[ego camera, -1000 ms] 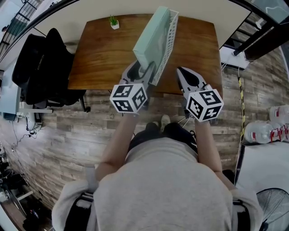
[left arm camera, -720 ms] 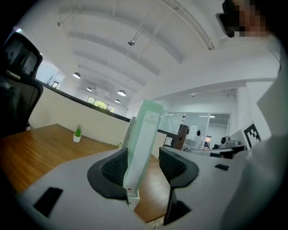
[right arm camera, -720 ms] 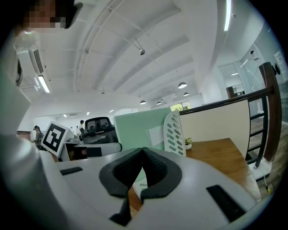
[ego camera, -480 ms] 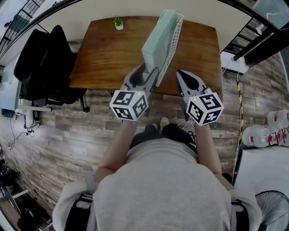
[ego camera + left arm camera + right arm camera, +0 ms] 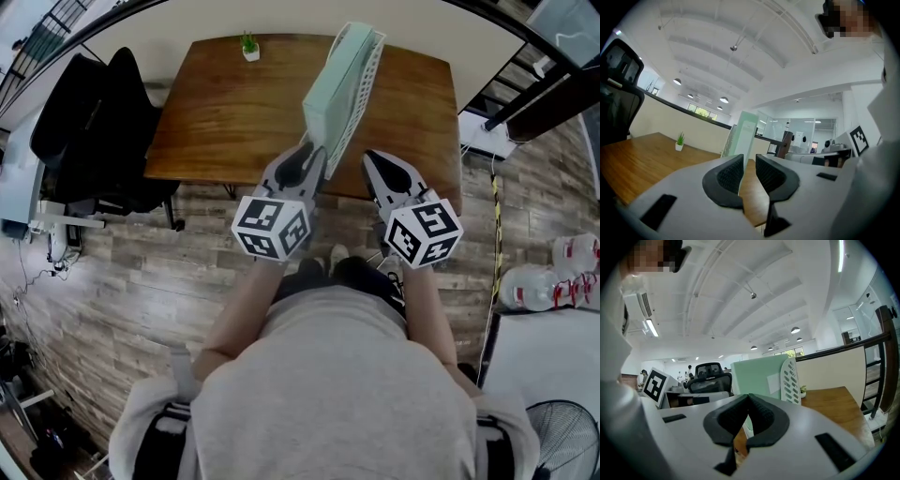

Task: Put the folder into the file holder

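**A:** What is the person wearing?
**B:** Seen from above, a loose, plain grey top (image 5: 328, 384). Its sleeves (image 5: 184, 364) end near the elbows, and the left one finishes in a paler cuff. The forearms are bare.
**A:** And lower down?
**B:** Dark trousers (image 5: 302, 277), then the pale toes of the shoes (image 5: 339, 253)

Bench (image 5: 216, 112): brown wood, visible grain, smooth with a soft sheen.
Folder (image 5: 330, 94): pale green, matt, smooth.
File holder (image 5: 364, 86): white perforated plastic, matt.
Floor (image 5: 141, 272): grey-brown wood-look planks, coarse grain.
Chair (image 5: 89, 131): black, matt cloth.
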{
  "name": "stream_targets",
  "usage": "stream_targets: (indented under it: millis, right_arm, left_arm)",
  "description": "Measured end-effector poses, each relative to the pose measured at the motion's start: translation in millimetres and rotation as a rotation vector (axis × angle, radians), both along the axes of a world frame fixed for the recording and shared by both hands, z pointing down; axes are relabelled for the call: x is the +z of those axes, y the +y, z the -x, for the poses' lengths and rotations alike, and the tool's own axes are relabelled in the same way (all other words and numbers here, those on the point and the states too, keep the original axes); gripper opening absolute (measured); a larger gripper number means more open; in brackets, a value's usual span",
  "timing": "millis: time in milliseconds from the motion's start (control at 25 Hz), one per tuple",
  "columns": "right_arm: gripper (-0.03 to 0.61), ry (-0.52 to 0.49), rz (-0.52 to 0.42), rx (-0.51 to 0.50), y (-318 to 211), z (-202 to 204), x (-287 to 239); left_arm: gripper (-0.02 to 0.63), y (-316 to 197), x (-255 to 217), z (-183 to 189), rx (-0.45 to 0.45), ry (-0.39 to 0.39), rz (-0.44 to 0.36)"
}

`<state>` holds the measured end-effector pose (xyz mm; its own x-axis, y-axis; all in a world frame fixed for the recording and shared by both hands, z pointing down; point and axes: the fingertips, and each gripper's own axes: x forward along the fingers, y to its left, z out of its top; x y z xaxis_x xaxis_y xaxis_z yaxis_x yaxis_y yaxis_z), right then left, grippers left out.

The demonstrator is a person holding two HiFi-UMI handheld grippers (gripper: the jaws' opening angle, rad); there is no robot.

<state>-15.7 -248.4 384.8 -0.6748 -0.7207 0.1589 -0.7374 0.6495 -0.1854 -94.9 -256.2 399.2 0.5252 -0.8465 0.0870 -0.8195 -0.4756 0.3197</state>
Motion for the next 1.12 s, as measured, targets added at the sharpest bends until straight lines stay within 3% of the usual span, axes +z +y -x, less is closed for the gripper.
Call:
stream_targets:
  millis: [320,480,800,1120]
  right_arm:
    - [0.009,0.003,0.003,-0.036,11.3,1.2,4.9]
    - [0.009,-0.011,0.013,-0.047,14.3,2.0,7.8]
    - [0.009,0.007,0.016,-0.07,18.3,1.7,10.9]
    - [0.009,0.025,0.028,-0.083,20.1,-2.2,14.2]
  left_arm:
    - [0.014,9.9,3.2,-8.5,0.035,-0.037,0.001]
    - [0.014,13.8,6.5,-12.6,0.044,-0.032,0.012]
    - [0.014,19.1,11.7,-27.2,0.084,-0.094,0.029]
    - [0.012,23.2,14.5,-41.0,0.142,-0.09,0.045]
